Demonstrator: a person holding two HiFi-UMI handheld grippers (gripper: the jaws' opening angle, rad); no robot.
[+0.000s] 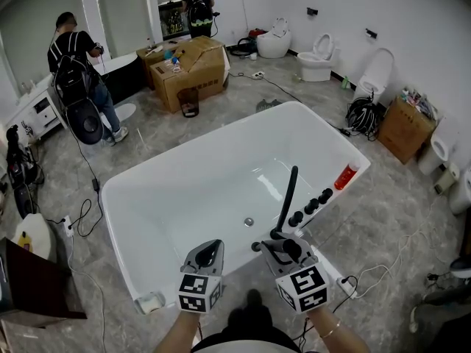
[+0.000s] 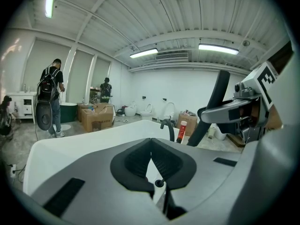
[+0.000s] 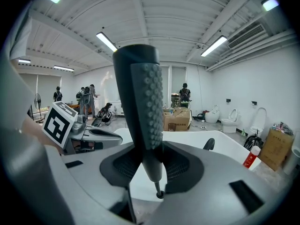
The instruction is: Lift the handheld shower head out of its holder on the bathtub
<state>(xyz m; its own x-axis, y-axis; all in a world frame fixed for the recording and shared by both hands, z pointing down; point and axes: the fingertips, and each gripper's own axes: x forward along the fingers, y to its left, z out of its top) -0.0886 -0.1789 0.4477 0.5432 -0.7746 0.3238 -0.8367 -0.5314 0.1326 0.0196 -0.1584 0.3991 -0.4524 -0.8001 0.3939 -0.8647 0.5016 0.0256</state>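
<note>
The white bathtub (image 1: 199,190) fills the middle of the head view. The black handheld shower head (image 1: 288,197) stands at the tub's lower right rim, just below a row of black knobs (image 1: 312,205). Its long axis runs steeply up the frame, with the spray end tipped slightly to the right and over the basin. In the right gripper view it rises nearly upright through the centre (image 3: 143,116), its dotted spray face turned to the right. Whether its foot sits in the holder cannot be told.

The right tool (image 1: 281,240) is clenched on the handle low down, a pad pressing on either side (image 3: 152,159). The left tool (image 1: 209,250) sits at lower centre beside it, jaws closed together on nothing (image 2: 151,146).
</note>
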